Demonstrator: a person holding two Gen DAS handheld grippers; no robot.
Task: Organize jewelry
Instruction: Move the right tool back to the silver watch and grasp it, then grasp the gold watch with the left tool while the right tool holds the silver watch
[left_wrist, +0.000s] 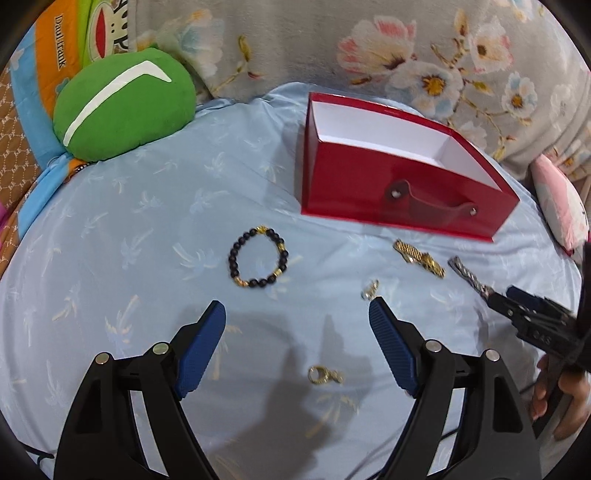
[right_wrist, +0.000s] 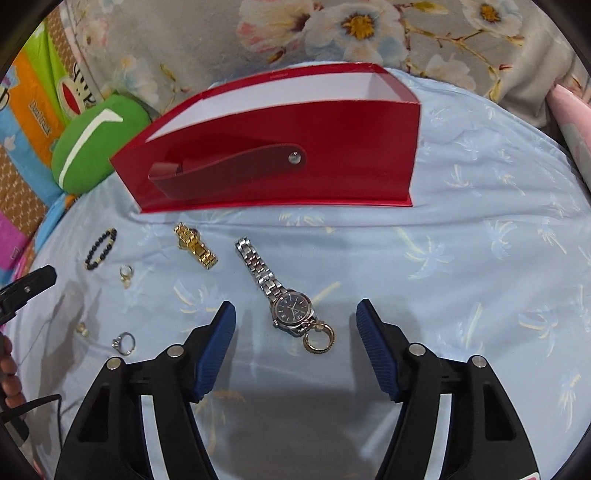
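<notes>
Left gripper (left_wrist: 297, 308): released, above a gold ring (left_wrist: 318, 374).
Right gripper (right_wrist: 295, 308): released, straddling the silver watch (right_wrist: 275, 286).
Red box (right_wrist: 280, 147): far bed edge.
Bead bracelet (left_wrist: 258, 257): mid-bed, left.

Box (right_wrist: 332, 147): red exterior, white interior. Bedsheet (right_wrist: 480, 240): pale blue, palm print. Pillow (left_wrist: 125, 110), upper left: green, white stripe. Bracelet (left_wrist: 257, 258): black and gold beads.

Box (right_wrist: 332, 140) — glossy red card, matt white inside | watch (right_wrist: 280, 295) — polished steel links | gold watch (right_wrist: 194, 245) — shiny metal | bracelet (left_wrist: 257, 258) — dark smooth beads | sheet (right_wrist: 480, 258) — soft pale-blue cloth | pads (right_wrist: 216, 350) — ribbed blue plastic
</notes>
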